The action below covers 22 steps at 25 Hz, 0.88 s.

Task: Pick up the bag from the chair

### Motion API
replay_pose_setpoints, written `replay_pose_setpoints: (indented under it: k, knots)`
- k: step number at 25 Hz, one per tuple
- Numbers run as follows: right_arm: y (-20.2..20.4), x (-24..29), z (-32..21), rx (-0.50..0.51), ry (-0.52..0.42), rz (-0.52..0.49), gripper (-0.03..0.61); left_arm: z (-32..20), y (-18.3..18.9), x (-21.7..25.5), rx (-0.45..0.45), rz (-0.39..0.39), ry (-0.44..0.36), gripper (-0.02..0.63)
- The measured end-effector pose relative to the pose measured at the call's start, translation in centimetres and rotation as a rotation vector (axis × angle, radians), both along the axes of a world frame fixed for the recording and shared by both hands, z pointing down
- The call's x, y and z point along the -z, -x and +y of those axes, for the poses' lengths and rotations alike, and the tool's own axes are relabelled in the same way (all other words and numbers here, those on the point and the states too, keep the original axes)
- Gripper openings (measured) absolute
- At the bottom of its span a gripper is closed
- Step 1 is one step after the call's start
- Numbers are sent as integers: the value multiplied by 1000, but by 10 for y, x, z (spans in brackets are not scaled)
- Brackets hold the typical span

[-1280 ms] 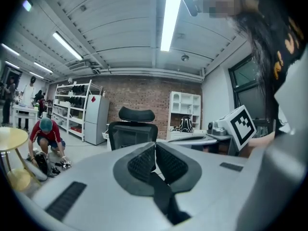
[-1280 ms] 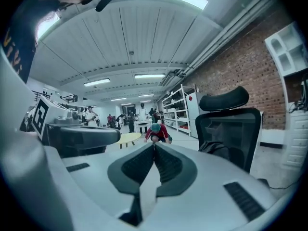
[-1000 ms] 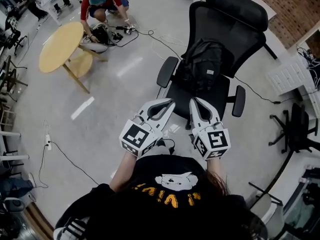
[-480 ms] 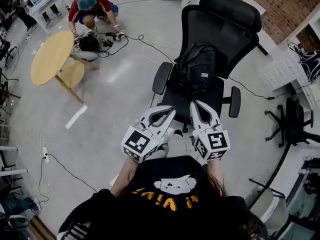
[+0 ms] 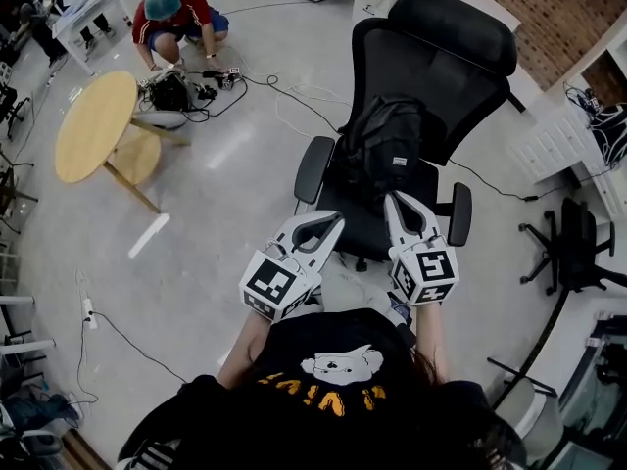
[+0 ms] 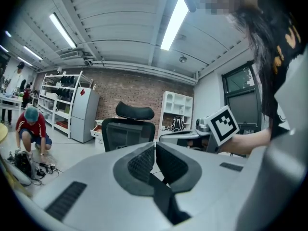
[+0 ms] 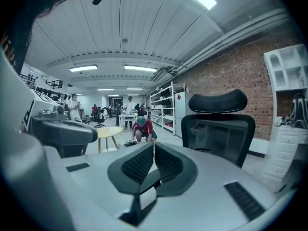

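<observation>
Hovering empty, left gripper (image 5: 336, 221) and right gripper (image 5: 393, 198) are closed.

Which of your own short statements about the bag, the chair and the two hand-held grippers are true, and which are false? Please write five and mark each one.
1. The bag lies on the seat of the office chair. True.
2. The right hand-held gripper is shut on the bag. False: its jaws are together with nothing between them.
3. The left hand-held gripper has its jaws wide apart. False: they are together, and empty.
4. In the head view, a round wooden table stands left of the chair. True.
5. Nobody else is in the room. False: a person in a red top crouches beyond the table.
</observation>
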State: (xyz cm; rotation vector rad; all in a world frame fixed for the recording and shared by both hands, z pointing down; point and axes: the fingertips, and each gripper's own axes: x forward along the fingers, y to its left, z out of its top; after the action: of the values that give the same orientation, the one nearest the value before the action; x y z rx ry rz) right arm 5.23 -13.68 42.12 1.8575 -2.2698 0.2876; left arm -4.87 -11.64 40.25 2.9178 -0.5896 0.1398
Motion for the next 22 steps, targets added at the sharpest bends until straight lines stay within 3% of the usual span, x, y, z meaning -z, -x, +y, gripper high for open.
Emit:
replay_pose_setpoints:
  k: [8, 17, 20, 22]
  knots:
    - [-93, -30, -94, -15, 50, 96, 8, -71, -51, -11, -8, -57, 14, 14]
    - [-193, -93, -200, 22, 165, 137, 13, -148, -112, -18, 10, -124, 44, 14]
    - [-214, -126, -232, 68, 217, 171, 132, -168, -125, -26, 18, -146, 64, 14]
    - [-227, -148, -249, 107, 249, 213, 160, -179, -133, -30, 25, -157, 80, 14]
